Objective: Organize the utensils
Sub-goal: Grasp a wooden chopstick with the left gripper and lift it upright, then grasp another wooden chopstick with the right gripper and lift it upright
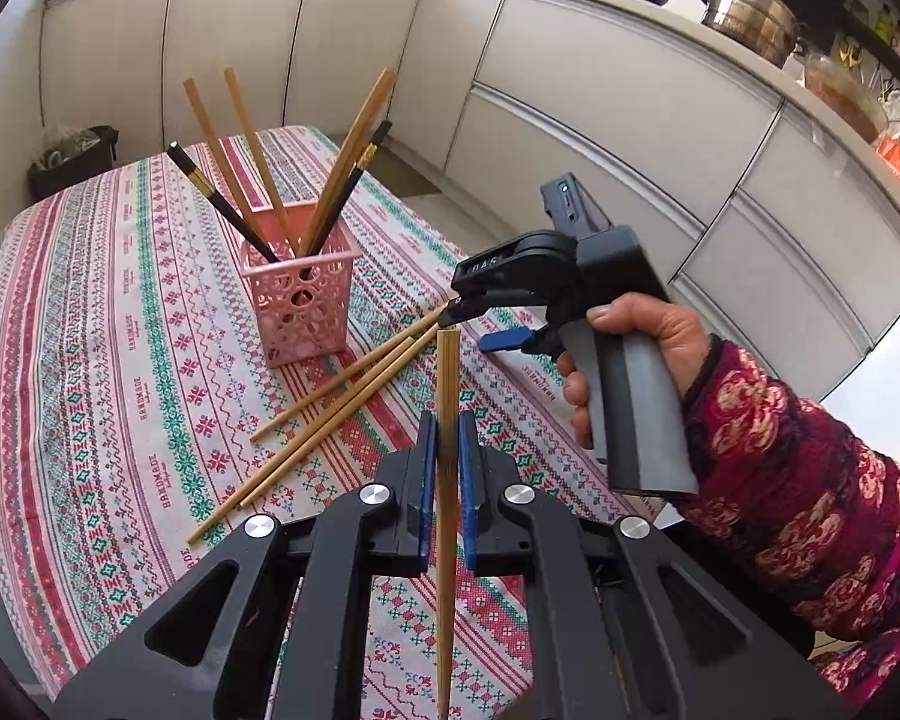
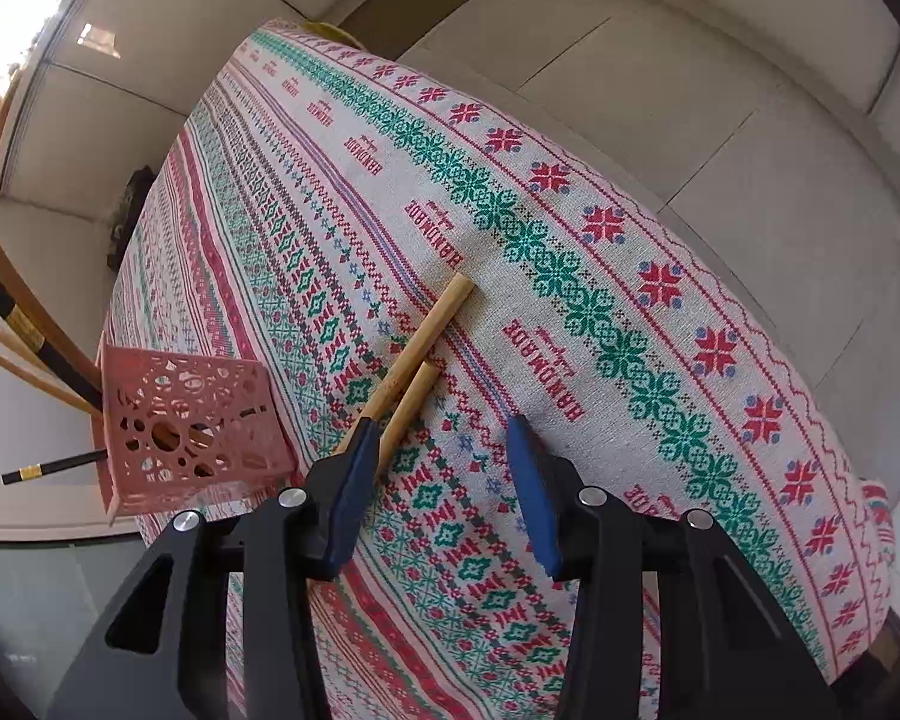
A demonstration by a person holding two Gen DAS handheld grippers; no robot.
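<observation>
My left gripper [image 1: 448, 420] is shut on a bamboo chopstick [image 1: 448, 372], which stands upright between its blue pads above the table. Beyond it, a pink perforated holder [image 1: 297, 300] holds several bamboo and black chopsticks. Loose bamboo chopsticks [image 1: 342, 402] lie fanned on the cloth beside the holder. My right gripper [image 1: 474, 329] hovers over their far ends, held by a hand [image 1: 648, 330]. In the right wrist view the right gripper [image 2: 443, 426] is open. One loose chopstick [image 2: 411, 405] lies just inside its left pad and another [image 2: 432, 324] runs under that pad. The holder [image 2: 192, 432] sits to the left.
A patterned red, green and white tablecloth [image 1: 120, 360] covers the table, whose edge [image 2: 750, 312] drops off to the right. White cabinets [image 1: 600, 78] surround it. A steel pot [image 1: 750, 15] stands on the counter and a dark bin [image 1: 72, 159] on the floor. A patterned sleeve [image 1: 810, 480] crosses the lower right.
</observation>
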